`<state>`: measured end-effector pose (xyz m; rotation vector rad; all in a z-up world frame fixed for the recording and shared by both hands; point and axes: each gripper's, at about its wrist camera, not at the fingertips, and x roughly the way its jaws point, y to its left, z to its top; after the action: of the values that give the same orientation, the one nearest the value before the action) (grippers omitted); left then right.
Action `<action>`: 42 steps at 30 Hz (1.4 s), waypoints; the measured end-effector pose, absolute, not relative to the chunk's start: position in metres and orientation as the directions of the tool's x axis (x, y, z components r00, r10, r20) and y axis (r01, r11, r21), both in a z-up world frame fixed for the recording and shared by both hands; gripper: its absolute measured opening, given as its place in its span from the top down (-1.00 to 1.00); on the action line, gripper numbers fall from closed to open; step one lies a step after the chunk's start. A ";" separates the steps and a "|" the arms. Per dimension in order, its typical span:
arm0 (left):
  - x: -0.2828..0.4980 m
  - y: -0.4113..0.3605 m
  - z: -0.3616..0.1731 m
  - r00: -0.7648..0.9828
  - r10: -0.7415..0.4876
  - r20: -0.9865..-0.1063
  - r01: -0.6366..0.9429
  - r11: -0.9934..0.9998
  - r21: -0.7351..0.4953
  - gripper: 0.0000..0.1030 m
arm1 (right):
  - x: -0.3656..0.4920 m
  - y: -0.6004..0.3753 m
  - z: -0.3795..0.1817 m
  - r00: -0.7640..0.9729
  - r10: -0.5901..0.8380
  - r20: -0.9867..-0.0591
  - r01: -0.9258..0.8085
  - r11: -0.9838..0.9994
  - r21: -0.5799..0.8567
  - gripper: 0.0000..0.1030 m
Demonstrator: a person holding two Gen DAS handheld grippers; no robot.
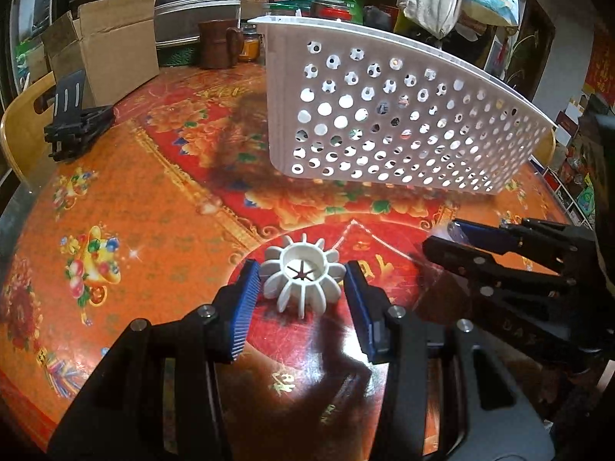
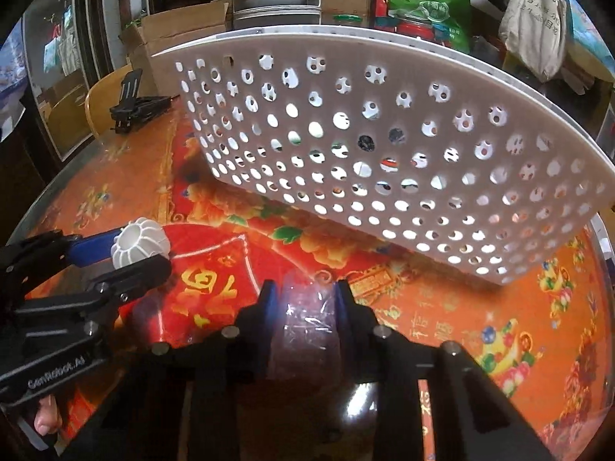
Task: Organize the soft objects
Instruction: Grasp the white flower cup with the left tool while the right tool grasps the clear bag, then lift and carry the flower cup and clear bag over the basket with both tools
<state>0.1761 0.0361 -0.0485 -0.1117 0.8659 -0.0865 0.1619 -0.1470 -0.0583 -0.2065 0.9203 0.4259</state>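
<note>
A white ribbed soft ball (image 1: 301, 274) sits between the blue pads of my left gripper (image 1: 303, 282), which is closed on it just above the table. It also shows in the right wrist view (image 2: 140, 244), held by the left gripper (image 2: 127, 253). My right gripper (image 2: 305, 307) is shut on a clear, purplish crinkly plastic object (image 2: 305, 322). In the left wrist view the right gripper (image 1: 446, 236) shows at the right. A white perforated basket (image 1: 384, 115) stands beyond both grippers, also in the right wrist view (image 2: 384, 146).
The round table (image 1: 153, 199) has a red and orange patterned cover. A black folded stand (image 1: 75, 126) and an open cardboard box (image 1: 111, 42) sit at the far left. A brown mug (image 1: 219, 42), jars and bags crowd the back edge.
</note>
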 end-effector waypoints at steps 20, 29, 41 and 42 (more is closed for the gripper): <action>0.156 0.023 -0.032 0.718 -0.094 -0.690 0.066 0.996 -0.067 0.18 | 0.119 -0.209 -0.037 0.608 0.304 -0.733 -0.396 0.917 0.051 0.46; 0.141 0.014 0.001 0.750 -0.108 -0.652 0.091 0.994 -0.060 0.18 | 0.108 -0.224 -0.022 0.658 0.275 -0.701 -0.363 0.931 0.024 0.46; 0.144 0.002 0.044 0.762 -0.130 -0.634 0.116 0.991 -0.063 0.18 | 0.106 -0.242 0.020 0.714 0.252 -0.653 -0.330 0.944 0.005 0.46; 0.145 0.000 0.048 0.763 -0.134 -0.632 0.122 0.991 -0.063 0.18 | 0.106 -0.244 0.024 0.718 0.255 -0.648 -0.330 0.944 0.006 0.46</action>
<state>0.1449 -0.0002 0.0476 -0.0182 0.6883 -0.1391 0.1060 -0.2435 0.0242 -0.1128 0.6987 0.3239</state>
